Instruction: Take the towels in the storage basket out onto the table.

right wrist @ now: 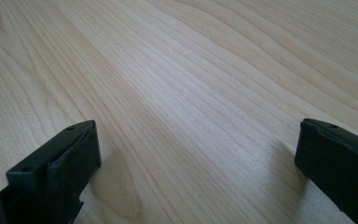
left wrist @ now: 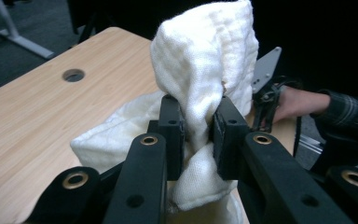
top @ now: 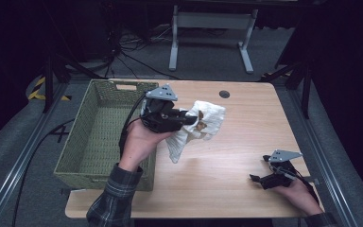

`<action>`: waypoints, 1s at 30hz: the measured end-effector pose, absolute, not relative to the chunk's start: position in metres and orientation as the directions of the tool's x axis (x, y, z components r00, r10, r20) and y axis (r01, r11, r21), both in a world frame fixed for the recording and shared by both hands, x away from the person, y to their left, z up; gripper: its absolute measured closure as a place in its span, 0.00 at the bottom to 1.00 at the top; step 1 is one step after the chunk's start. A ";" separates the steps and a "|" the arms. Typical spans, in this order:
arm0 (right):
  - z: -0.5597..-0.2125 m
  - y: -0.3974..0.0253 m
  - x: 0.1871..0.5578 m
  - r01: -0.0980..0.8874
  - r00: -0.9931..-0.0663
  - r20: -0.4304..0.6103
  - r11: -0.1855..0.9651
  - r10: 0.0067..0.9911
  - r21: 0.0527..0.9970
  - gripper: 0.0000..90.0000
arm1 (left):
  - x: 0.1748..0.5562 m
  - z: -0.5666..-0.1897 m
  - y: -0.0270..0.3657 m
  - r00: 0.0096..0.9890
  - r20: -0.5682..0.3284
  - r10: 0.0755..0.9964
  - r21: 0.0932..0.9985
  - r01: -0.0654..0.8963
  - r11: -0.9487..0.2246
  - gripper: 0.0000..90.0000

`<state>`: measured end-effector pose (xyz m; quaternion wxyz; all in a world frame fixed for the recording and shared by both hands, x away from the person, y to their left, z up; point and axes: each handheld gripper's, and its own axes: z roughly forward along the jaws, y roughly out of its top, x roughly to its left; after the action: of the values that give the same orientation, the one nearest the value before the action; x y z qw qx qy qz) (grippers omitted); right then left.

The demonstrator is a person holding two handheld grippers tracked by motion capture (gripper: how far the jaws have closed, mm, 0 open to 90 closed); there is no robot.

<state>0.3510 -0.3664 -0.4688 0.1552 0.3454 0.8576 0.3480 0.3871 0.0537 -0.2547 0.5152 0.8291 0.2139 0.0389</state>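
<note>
The left gripper [top: 189,119], at the centre of the high view, is clamping a white cloth [top: 203,125] between jaws drawn in tight on a bunched fold. The woven green basket [top: 82,142] is sitting at the left of the frame, just beside the holding hand, so the cloth is hanging to the right of the basket's near wall and the left hand is by far the nearer one to it. The cloth is drooping over the wooden table [top: 246,142], its long axis running from upper right down to a loose corner at lower left. In the left gripper view the cloth [left wrist: 205,74] is looking thick, waffle-textured and crumpled. The right gripper [top: 260,179] is resting at the lower right, jaws spread wide, holding nothing.
</note>
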 end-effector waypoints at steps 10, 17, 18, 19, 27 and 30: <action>-0.469 -0.366 0.351 0.483 -0.714 -0.027 0.520 0.700 0.705 0.01 | 0.388 -0.271 0.007 0.937 -0.168 0.306 0.867 0.288 -0.406 0.86; -0.469 -0.366 0.351 0.483 -0.714 -0.027 0.520 0.700 0.705 0.01 | 0.392 -0.291 -0.018 0.945 -0.182 0.271 0.856 0.288 -0.429 0.85; -0.469 -0.366 0.351 0.483 -0.714 -0.027 0.520 0.700 0.705 0.00 | 0.392 -0.295 -0.022 0.947 -0.178 0.267 0.852 0.284 -0.440 0.85; -0.469 -0.366 0.351 0.483 -0.714 -0.027 0.520 0.700 0.704 0.00 | 0.392 -0.297 -0.025 0.949 -0.172 0.265 0.851 0.279 -0.445 0.85; -0.469 -0.367 0.350 0.485 -0.713 -0.024 0.519 0.701 0.704 0.01 | 0.390 -0.327 -0.047 0.957 -0.180 0.229 0.841 0.270 -0.468 0.85; -0.469 -0.366 0.350 0.485 -0.712 -0.024 0.516 0.702 0.706 0.01 | 0.392 -0.339 -0.053 0.958 -0.179 0.224 0.835 0.268 -0.481 0.85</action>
<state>0.3505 -0.3664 -0.4692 0.1553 0.3462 0.8567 0.3495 0.3918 -0.0528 -0.3394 0.4888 0.8603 0.1432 -0.0225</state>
